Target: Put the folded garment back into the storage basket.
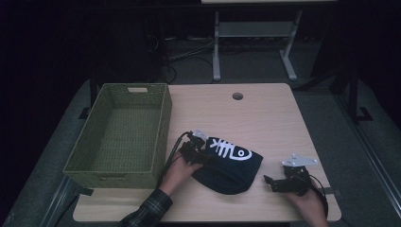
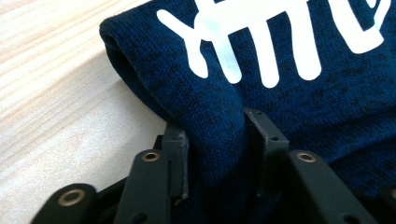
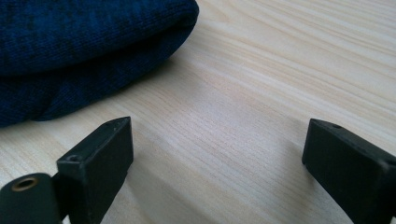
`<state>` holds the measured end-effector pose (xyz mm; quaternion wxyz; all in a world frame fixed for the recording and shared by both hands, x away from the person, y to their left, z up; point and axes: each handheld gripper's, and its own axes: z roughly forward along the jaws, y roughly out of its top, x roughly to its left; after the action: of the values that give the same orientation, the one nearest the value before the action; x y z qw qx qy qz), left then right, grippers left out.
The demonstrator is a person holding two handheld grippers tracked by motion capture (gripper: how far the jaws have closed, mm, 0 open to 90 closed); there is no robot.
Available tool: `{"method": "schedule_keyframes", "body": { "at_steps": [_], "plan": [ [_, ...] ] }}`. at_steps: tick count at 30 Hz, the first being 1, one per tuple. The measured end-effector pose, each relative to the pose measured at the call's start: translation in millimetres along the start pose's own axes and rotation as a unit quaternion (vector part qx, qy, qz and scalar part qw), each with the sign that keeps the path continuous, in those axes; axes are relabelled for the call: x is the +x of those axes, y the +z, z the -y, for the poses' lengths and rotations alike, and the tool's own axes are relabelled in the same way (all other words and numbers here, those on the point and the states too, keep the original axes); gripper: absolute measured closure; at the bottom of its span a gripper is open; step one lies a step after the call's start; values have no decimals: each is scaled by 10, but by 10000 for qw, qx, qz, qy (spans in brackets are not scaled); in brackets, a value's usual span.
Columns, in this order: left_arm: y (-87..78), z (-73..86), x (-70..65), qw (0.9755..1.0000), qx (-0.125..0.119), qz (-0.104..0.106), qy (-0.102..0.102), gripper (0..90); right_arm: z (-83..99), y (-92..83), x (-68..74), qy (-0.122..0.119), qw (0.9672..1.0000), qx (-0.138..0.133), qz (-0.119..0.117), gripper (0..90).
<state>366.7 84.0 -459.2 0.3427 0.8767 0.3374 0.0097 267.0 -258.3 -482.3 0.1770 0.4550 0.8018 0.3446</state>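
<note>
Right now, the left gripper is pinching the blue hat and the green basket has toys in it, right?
Not quite. The basket is empty, as the high view shows. The rest is right: the left gripper has its jaws on a fold of the blue hat.

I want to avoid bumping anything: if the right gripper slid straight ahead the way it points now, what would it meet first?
Probably bare table: the right gripper stands open, the dark blue knit hat lying off to one side of its line, though depth is hard to judge.
</note>
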Motion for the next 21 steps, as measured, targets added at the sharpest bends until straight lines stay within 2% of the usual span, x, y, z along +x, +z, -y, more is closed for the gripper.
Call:
{"method": "schedule_keyframes", "body": {
  "at_steps": [11, 15, 21],
  "plan": [
    [-45, -39, 6, 9999, 13, 91, -118, 700, -1, 0, -1, 2, 10000, -2, -2, 86],
    [-115, -75, 3, 9997, 14, 184, -131, 704, -1, 0, -1, 2, 10000, -1, -4, 86],
    [-248, -163, -75, 9995, -58, 283, -124, 704, -1, 0, -2, -4, 10000, -1, -2, 86]
  ]
}}
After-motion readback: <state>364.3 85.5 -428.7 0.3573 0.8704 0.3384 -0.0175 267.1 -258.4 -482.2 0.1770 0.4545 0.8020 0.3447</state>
